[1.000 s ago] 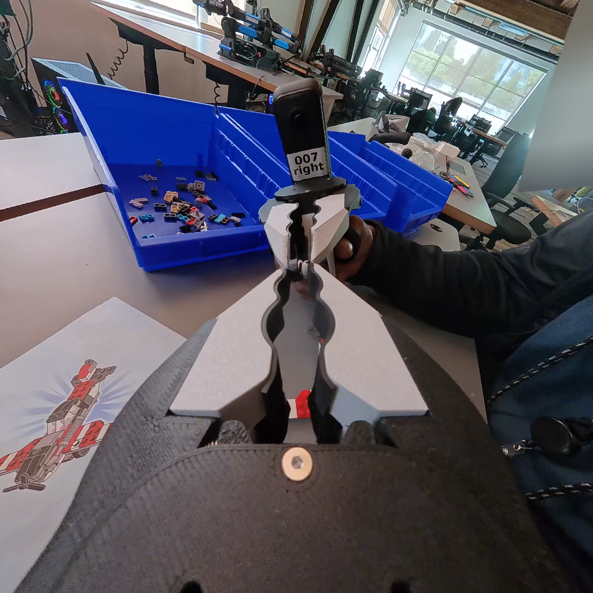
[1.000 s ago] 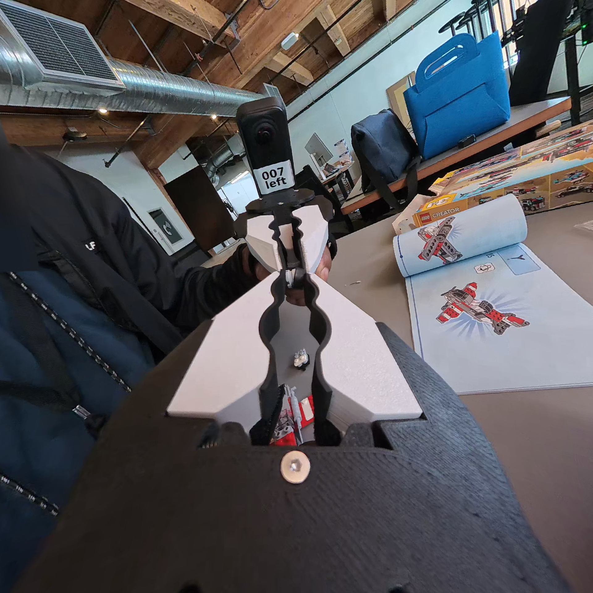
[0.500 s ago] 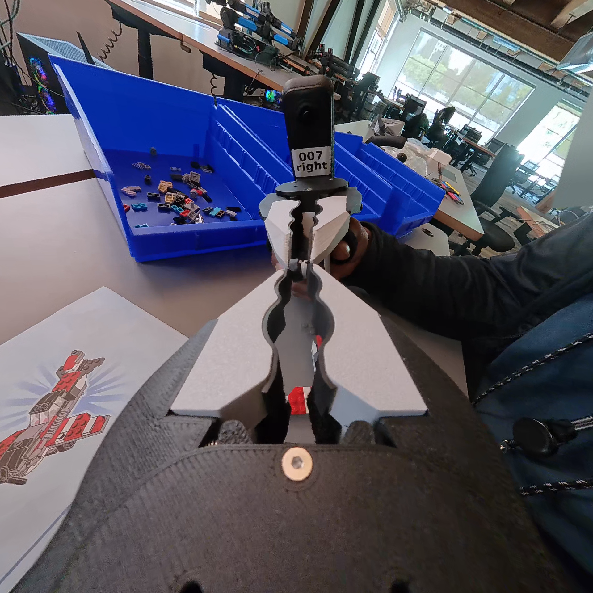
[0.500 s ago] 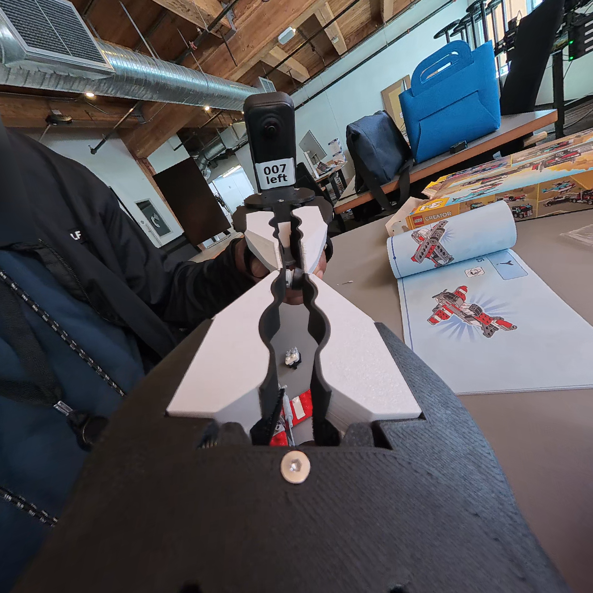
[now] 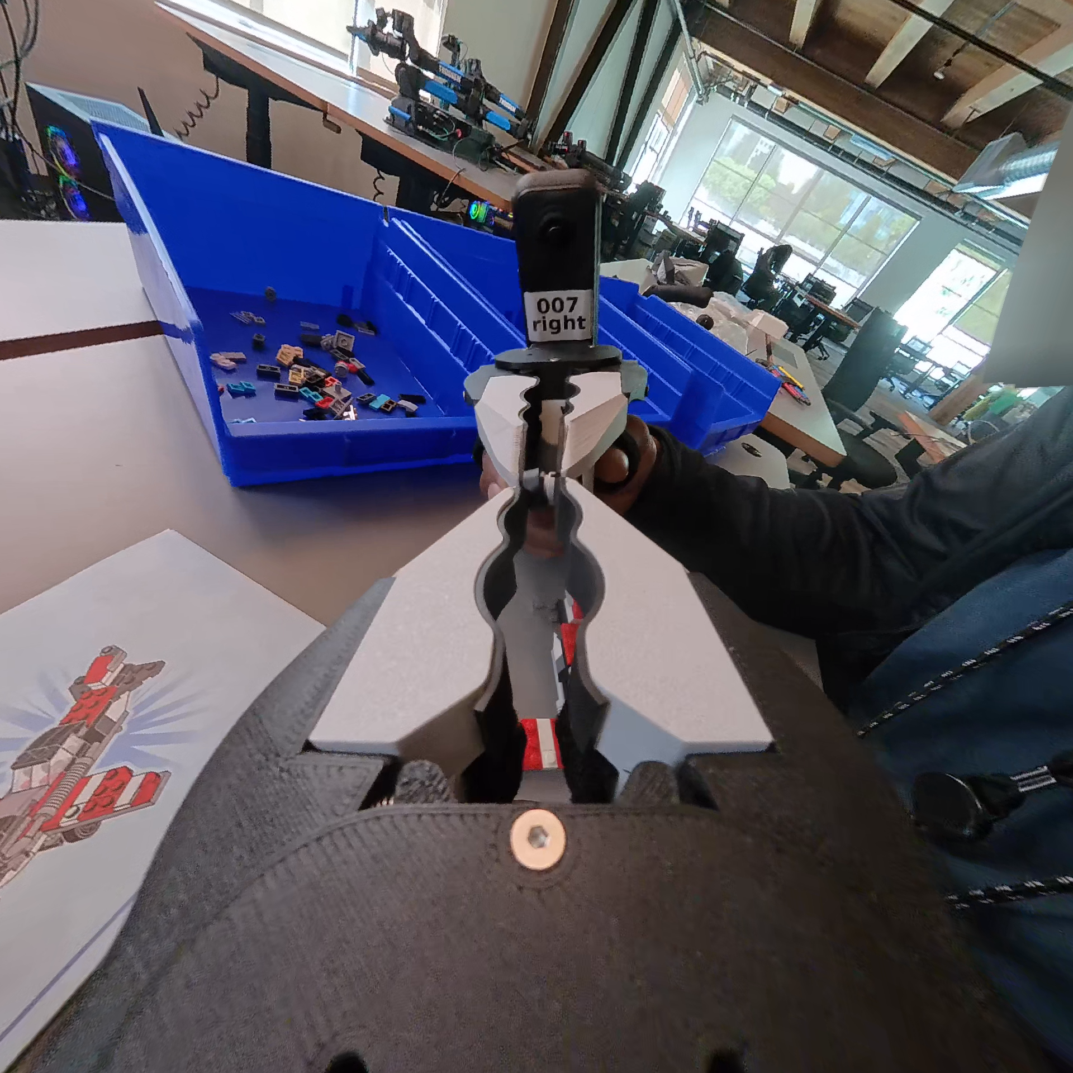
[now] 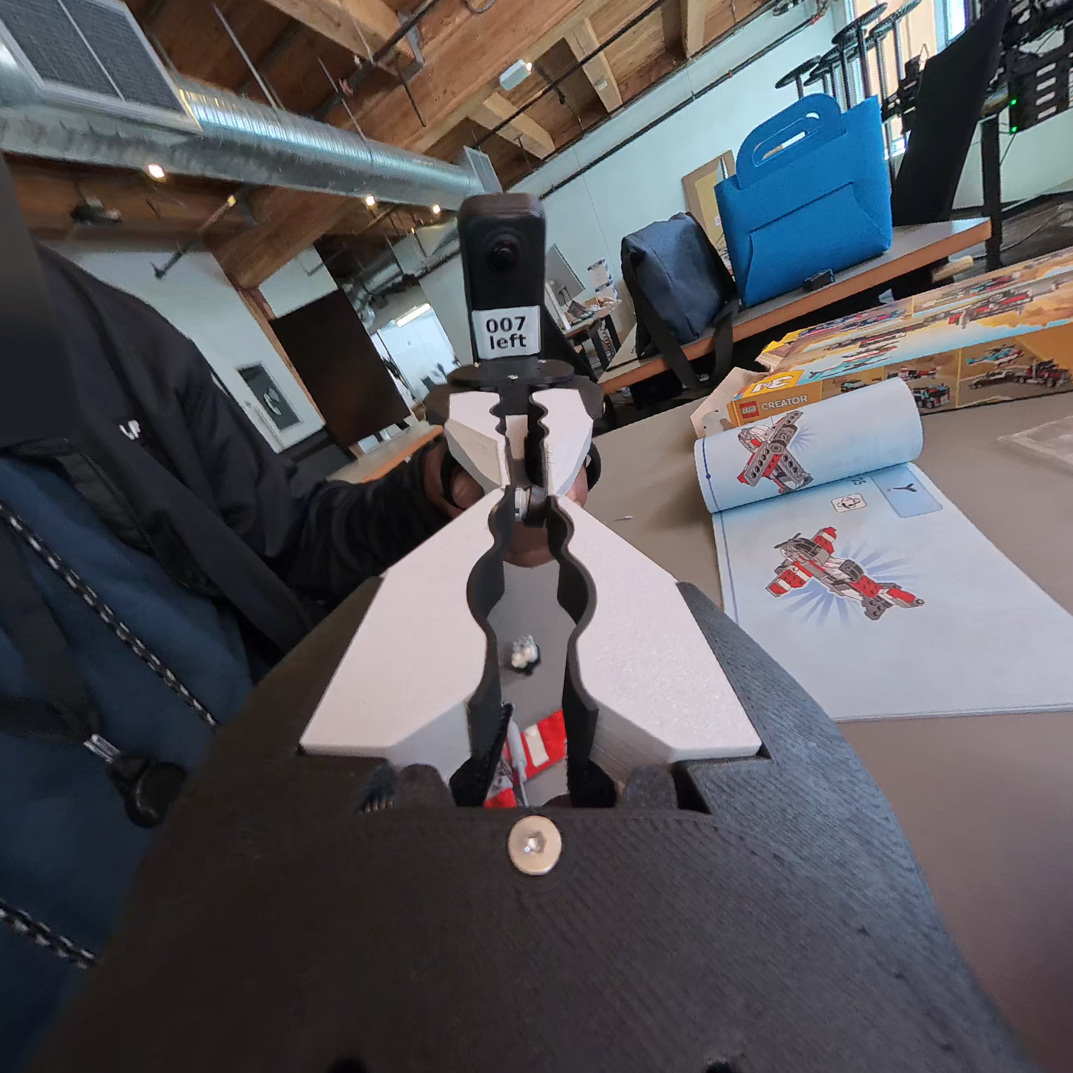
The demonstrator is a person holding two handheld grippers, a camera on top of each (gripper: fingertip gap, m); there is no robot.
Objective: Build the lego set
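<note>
Nearest to you in the left wrist view, your left gripper (image 5: 541, 493) has its fingers drawn together at the tips, pinched on a small grey piece (image 5: 537, 481) that the right gripper (image 5: 543, 473) meets tip to tip from the far side. Below the fingers, a red-and-white striped model (image 5: 539, 749) lies on the table (image 5: 116, 453). To your left the open instruction booklet (image 5: 87, 726) lies flat, showing a red and grey plane. Beyond it a blue bin (image 5: 325, 441) holds loose small bricks (image 5: 313, 371) on its floor, with another blue bin just beside it on the right.

In the right wrist view, your right gripper (image 6: 525, 502) is likewise closed at the tips on the small grey piece (image 6: 521, 500), facing the left gripper (image 6: 525, 490). Under its fingers sit the red-and-white striped model (image 6: 537, 746) and, a little farther on, a tiny white part (image 6: 524, 653). The instruction booklet (image 6: 871, 609) lies to the right with one page rolled over, and behind it a yellow set box (image 6: 929, 360). Farther back, a blue felt bag (image 6: 807, 209) and a dark backpack (image 6: 668, 284) stand on another desk.
</note>
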